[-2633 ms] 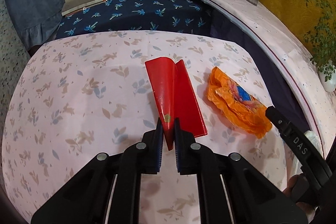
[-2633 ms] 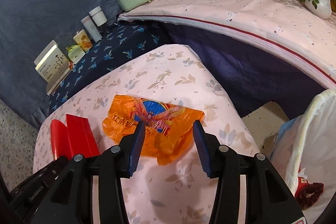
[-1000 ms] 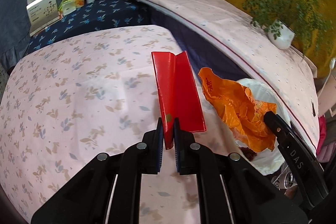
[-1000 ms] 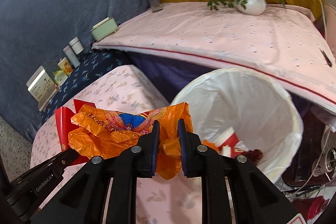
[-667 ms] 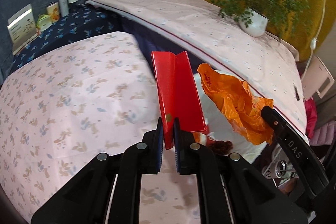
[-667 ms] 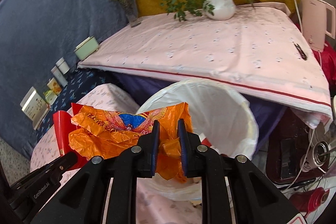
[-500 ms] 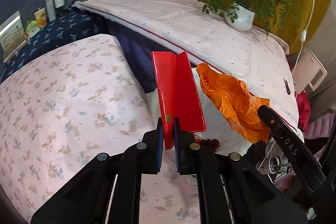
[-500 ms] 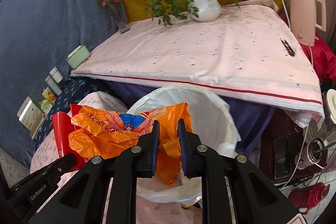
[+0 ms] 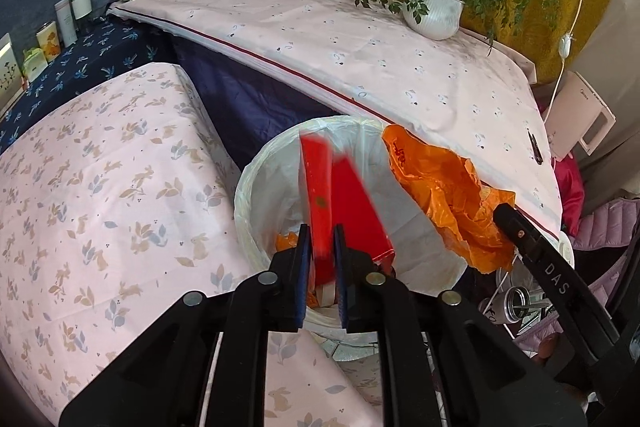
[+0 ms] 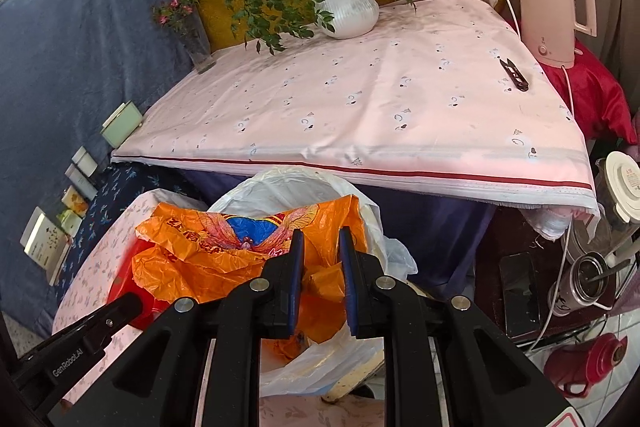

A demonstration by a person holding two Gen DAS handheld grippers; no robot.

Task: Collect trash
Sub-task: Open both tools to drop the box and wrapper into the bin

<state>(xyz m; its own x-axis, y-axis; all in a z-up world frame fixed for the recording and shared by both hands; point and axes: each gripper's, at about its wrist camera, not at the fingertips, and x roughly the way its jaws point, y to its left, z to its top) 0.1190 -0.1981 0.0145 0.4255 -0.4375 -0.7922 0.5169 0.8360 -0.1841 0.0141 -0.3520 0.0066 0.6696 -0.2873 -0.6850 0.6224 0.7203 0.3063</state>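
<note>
A white-lined trash bin (image 9: 256, 195) stands below both grippers, with some trash inside. My left gripper (image 9: 322, 251) hangs over it and its jaws are opening. The folded red card (image 9: 344, 203) is still between them, blurred, slipping loose toward the bin. To its right, my right gripper (image 10: 320, 259) is shut on a crumpled orange plastic bag (image 10: 224, 243), which it holds above the bin's (image 10: 280, 183) mouth. In the left wrist view the orange bag (image 9: 444, 187) hangs from the right gripper's finger (image 9: 532, 247). The red card (image 10: 128, 267) peeks out behind the bag.
A floral-clothed table (image 9: 100, 187) lies left of the bin. A pink-clothed table (image 10: 360, 115) behind it carries a potted plant (image 10: 348, 9), a vase (image 10: 196, 43), a kettle (image 10: 552, 11) and black clippers (image 10: 514, 71). Flasks (image 10: 588, 283) and cables crowd the floor at right.
Both grippers swung right from over the floral table to above the bin. The left jaws have parted slightly and the red card now blurs as it slips; the orange bag stays gripped.
</note>
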